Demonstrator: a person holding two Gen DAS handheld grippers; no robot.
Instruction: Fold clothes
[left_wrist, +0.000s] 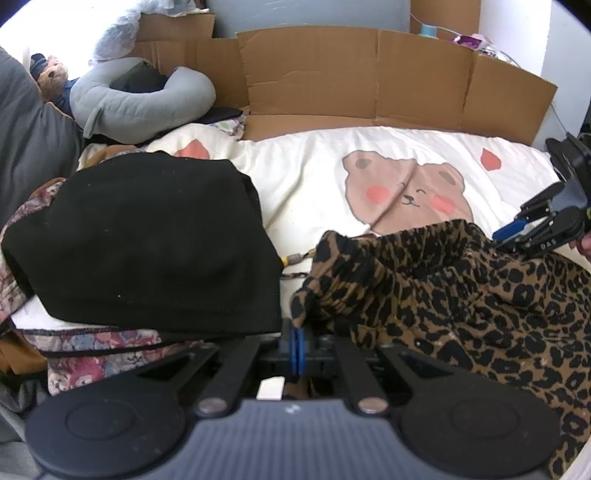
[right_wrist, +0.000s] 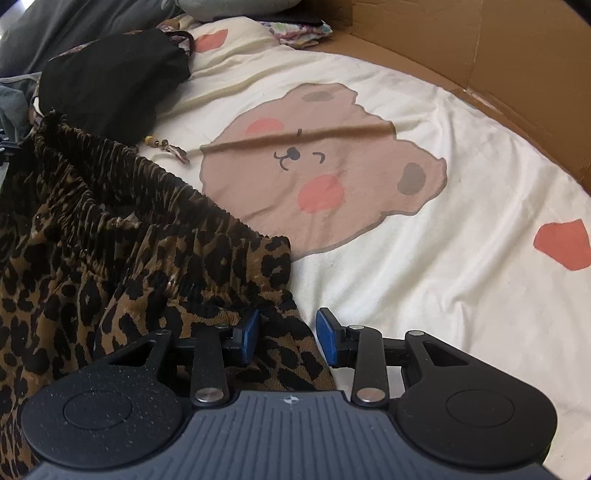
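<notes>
The work surface is a bed covered by a cream quilt (right_wrist: 424, 258) printed with a brown cartoon bear (right_wrist: 314, 177) and coral patches; flattened corrugated cardboard (left_wrist: 369, 81) stands along its far edge. Far left of the left gripper (left_wrist: 297, 345) lie a grey U-shaped pillow (left_wrist: 140, 99) and a small plush bear (left_wrist: 51, 75). Directly left of it sits a stack of folded garments topped by a matte black one (left_wrist: 147, 243). The left gripper's blue pads are pressed together, pinching one corner of the leopard-print garment (left_wrist: 461, 295), a ribbed, corduroy-like fabric with a gathered elastic waistband. The garment spans from that gripper to the right gripper (right_wrist: 291, 334). The right gripper's pads stand apart, tilted downward, with the waistband's other corner lying loose between them. Lettering on its body is too small to read.
</notes>
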